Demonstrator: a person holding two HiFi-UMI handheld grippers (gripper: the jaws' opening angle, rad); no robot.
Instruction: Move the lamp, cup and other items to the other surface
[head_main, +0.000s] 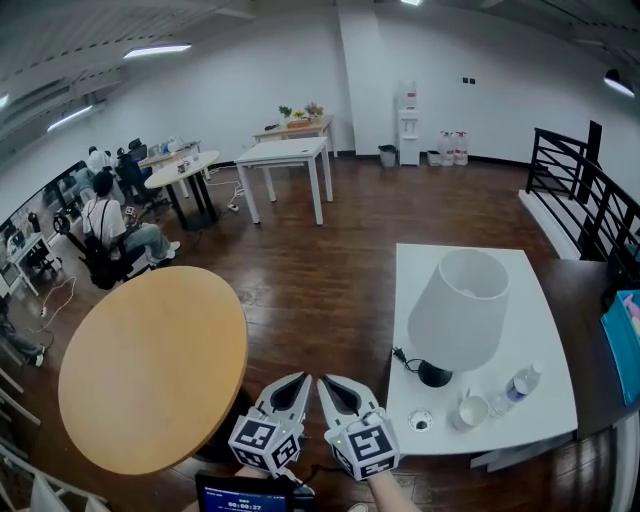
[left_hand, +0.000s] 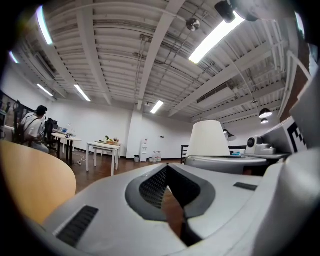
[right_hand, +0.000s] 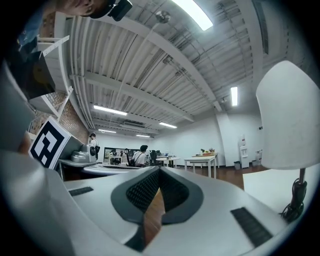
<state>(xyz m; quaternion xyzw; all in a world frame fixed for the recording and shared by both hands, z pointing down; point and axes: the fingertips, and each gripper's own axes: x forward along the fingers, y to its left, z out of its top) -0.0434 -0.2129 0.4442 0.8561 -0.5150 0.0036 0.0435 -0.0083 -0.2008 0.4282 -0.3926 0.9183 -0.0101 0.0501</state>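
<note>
A lamp (head_main: 458, 310) with a large white shade and a black base stands on the white rectangular table (head_main: 545, 340) at the right. Near that table's front edge sit a white cup (head_main: 472, 409), a clear plastic bottle (head_main: 516, 387) and a small round white item (head_main: 420, 420). The round wooden table (head_main: 150, 365) is at the left. My left gripper (head_main: 303, 377) and right gripper (head_main: 322, 380) are side by side between the two tables, both shut and empty. The left gripper view shows the lamp (left_hand: 207, 138) beyond the shut left gripper (left_hand: 167, 166). The lamp (right_hand: 290, 120) looms at the right of the right gripper (right_hand: 159, 169).
A teal object (head_main: 625, 340) lies on a dark surface at the far right, beside a black railing (head_main: 580, 185). White tables (head_main: 285, 155) stand across the wooden floor. Seated people (head_main: 110, 225) are at the far left. A screen (head_main: 245, 495) shows at the bottom edge.
</note>
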